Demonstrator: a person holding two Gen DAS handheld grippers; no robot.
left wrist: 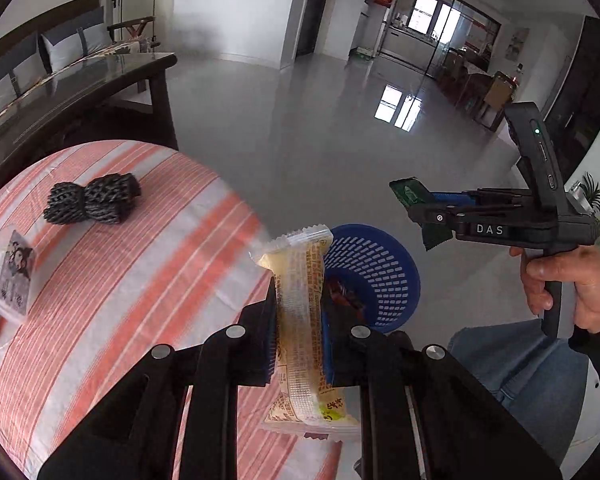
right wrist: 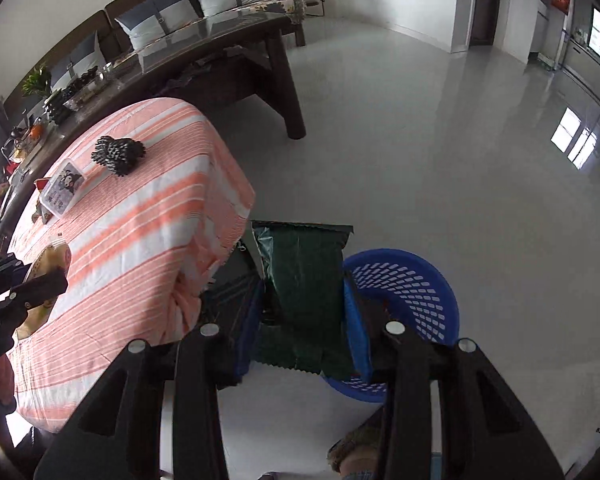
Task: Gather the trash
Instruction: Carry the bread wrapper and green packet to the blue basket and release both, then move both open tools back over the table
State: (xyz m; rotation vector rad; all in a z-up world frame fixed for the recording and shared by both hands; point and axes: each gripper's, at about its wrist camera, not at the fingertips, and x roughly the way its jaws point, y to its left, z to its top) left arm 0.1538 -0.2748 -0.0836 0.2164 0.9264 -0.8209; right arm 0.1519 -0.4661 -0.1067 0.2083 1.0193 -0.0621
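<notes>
My left gripper (left wrist: 299, 320) is shut on a clear yellowish snack wrapper (left wrist: 300, 304) and holds it upright over the table's right edge, just left of the blue perforated trash basket (left wrist: 384, 272) on the floor. My right gripper (right wrist: 306, 304) is shut on a dark green wrapper (right wrist: 306, 276) and holds it in the air beside the basket (right wrist: 412, 280). In the left wrist view the right gripper (left wrist: 420, 216) hovers above and right of the basket, green wrapper (left wrist: 408, 194) in its jaws. In the right wrist view the left gripper (right wrist: 40, 280) sits at the far left.
The table has an orange and white striped cloth (left wrist: 112, 280). On it lie a black knitted bundle (left wrist: 92, 200), a clear packet with a cartoon print (left wrist: 14, 280) and more packets at the left edge. A dark coffee table (right wrist: 220, 52) and a sofa stand behind.
</notes>
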